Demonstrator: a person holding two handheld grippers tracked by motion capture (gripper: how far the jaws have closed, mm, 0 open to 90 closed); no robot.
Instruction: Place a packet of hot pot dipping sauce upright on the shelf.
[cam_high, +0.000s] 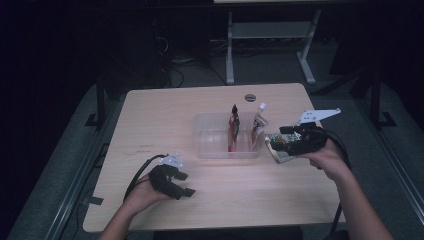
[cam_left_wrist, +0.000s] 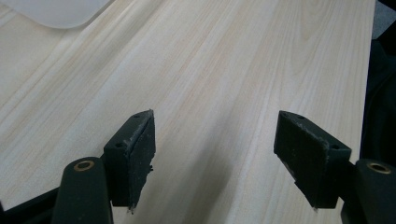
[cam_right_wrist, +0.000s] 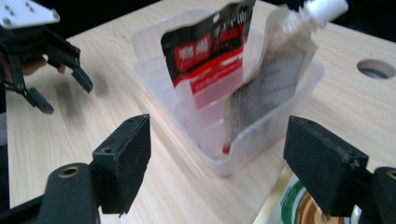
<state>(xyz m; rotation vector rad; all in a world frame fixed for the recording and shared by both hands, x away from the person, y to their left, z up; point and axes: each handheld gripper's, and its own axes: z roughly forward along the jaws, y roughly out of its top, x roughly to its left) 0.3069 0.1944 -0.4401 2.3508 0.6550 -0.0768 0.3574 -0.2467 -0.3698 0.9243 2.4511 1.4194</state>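
Observation:
A clear plastic container stands mid-table with two pouches upright in it: a red and black pouch and a white spouted pouch. My right gripper is just right of the container, pointing at it. In the right gripper view its jaws are open and empty, facing the container, the red and black pouch and the white pouch. My left gripper rests open near the table's front left. In its own view the left gripper has only bare wood between the jaws.
A green and white packet lies under the right gripper, seen as a pale packet in the high view. A round cable hole sits near the table's far edge. Dark floor and a white desk frame lie beyond.

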